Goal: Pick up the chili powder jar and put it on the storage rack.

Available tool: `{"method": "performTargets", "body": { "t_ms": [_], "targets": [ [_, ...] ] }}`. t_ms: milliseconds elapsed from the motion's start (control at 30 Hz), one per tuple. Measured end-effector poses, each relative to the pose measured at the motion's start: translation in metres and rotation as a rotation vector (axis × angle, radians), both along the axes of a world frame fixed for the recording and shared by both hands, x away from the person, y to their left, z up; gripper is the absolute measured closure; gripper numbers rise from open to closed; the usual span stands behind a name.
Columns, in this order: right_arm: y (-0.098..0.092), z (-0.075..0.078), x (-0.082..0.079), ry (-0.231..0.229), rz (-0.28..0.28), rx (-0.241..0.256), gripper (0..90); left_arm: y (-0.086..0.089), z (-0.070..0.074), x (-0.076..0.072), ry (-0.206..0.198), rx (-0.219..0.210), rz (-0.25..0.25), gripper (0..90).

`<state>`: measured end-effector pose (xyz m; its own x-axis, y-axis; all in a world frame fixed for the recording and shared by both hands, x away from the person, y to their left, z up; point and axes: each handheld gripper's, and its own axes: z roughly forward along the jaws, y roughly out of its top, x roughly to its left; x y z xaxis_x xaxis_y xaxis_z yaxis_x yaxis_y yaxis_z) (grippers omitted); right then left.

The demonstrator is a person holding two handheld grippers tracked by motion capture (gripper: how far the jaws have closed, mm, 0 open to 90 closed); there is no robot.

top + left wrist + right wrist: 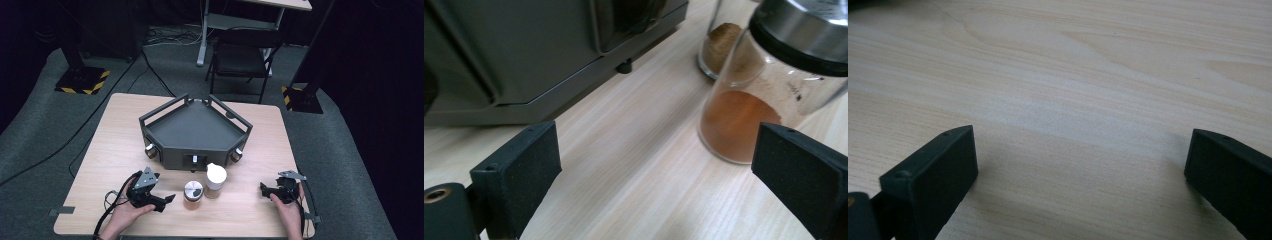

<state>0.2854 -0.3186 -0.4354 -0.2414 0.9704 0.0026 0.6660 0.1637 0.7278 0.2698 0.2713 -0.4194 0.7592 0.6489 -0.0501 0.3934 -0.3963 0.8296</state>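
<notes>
The left gripper (162,200) rests low on the pale wooden surface (250,210) with its jaws spread wide and holding nothing; the clear glass spice jar with a steel-and-black lid and orange powder (754,100) stands just ahead of them, nearer the right jaw, not yet between them. A second glass jar with a white cap (216,180) stands just beside it, before the dark grey angular tray (195,127). The right gripper (267,190) lies well apart, jaws spread over bare wood.

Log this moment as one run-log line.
left claw: open, beside metal-lid spice jar, apart | right claw: open over bare table | white-lid jar: upright before grey tray
</notes>
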Motion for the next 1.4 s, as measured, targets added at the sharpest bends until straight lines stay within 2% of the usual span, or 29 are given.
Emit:
{"method": "performTargets", "body": {
  "t_ms": [533,767,1067,1400],
  "targets": [
    [0.000,0.000,0.000,0.000,0.000,0.000,0.0,-0.024,-0.002,0.000,-0.004,0.016,-0.083,5.2],
    [0.000,0.000,0.000,0.000,0.000,0.000,0.0,-0.033,-0.007,-0.002,-0.022,-0.002,-0.117,6.0],
    [0.000,0.000,0.000,0.000,0.000,0.000,0.0,-0.048,-0.014,0.003,-0.009,-0.018,-0.161,6.6],
    [0.000,0.000,0.000,0.000,0.000,0.000,0.0,-0.059,-0.020,0.005,-0.015,-0.019,-0.160,12.4]
  ]
}}
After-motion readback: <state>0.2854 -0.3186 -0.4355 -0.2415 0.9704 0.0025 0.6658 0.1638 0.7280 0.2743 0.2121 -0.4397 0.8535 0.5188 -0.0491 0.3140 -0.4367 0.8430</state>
